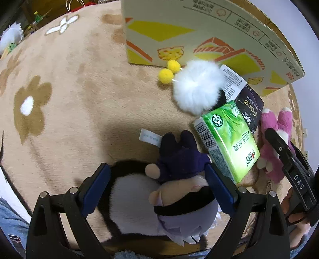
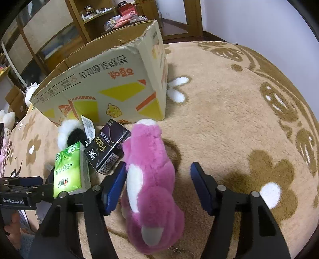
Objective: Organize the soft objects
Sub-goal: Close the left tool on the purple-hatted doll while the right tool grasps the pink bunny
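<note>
My left gripper (image 1: 157, 188) is open around a plush doll (image 1: 179, 191) with a purple hat and pale lilac hair, lying on the beige rug; its right finger touches the doll. My right gripper (image 2: 158, 185) is open around a pink plush bear (image 2: 149, 179) lying on the rug; its left pad (image 2: 116, 189) touches the bear, the right pad stands apart. The bear also shows in the left wrist view (image 1: 275, 139). A white fluffy pompom (image 1: 197, 85) with two yellow balls (image 1: 169, 71) lies by the cardboard box (image 1: 199, 29).
A green tissue pack (image 1: 229, 139) and a black tissue pack (image 1: 249, 107) lie between the two toys. The open cardboard box (image 2: 111, 83) stands just behind them. The flower-patterned rug (image 2: 239, 119) spreads to the right. Wooden shelves (image 2: 95, 18) stand at the back.
</note>
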Motion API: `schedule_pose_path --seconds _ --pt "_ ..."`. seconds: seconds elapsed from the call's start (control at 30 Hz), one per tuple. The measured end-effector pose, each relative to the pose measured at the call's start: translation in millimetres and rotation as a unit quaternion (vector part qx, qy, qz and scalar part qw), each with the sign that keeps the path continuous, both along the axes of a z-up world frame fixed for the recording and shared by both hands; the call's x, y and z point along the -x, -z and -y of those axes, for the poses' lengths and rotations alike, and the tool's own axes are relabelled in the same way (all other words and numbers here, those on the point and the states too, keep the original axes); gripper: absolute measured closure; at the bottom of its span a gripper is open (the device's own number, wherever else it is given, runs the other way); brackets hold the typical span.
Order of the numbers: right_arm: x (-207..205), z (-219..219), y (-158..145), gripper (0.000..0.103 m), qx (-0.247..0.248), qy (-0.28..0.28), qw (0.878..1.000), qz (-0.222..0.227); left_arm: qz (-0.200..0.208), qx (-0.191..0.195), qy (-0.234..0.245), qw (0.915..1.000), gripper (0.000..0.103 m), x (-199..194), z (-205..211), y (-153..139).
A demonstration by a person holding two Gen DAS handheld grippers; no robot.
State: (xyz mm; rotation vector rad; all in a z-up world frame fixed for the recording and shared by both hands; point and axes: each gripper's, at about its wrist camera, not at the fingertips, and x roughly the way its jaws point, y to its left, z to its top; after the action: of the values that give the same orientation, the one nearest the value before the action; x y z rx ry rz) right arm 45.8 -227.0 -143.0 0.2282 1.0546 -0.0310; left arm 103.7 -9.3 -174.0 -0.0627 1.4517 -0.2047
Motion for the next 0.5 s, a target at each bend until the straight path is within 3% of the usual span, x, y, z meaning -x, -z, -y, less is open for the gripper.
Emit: schedule_pose_path --seconds 0.17,0.27,0.4,0.5 --pt "0 -8 0 0.058 0.000 -0.018 1.000 0.002 0.001 0.008 0.004 1.0000 0.018 3 2 3" --pt "1 -13 -2 0.059 0.012 -0.026 1.000 0.003 0.005 0.015 0.007 0.9998 0.026 7 10 4" --pt "4 -15 -6 0.060 0.015 -0.027 0.999 0.011 0.014 0.033 0.017 0.9992 0.052 13 13 -2" --pt "5 -14 -10 0.061 0.017 -0.027 0.999 0.022 0.040 0.016 0.020 0.9989 0.067 16 17 -8"
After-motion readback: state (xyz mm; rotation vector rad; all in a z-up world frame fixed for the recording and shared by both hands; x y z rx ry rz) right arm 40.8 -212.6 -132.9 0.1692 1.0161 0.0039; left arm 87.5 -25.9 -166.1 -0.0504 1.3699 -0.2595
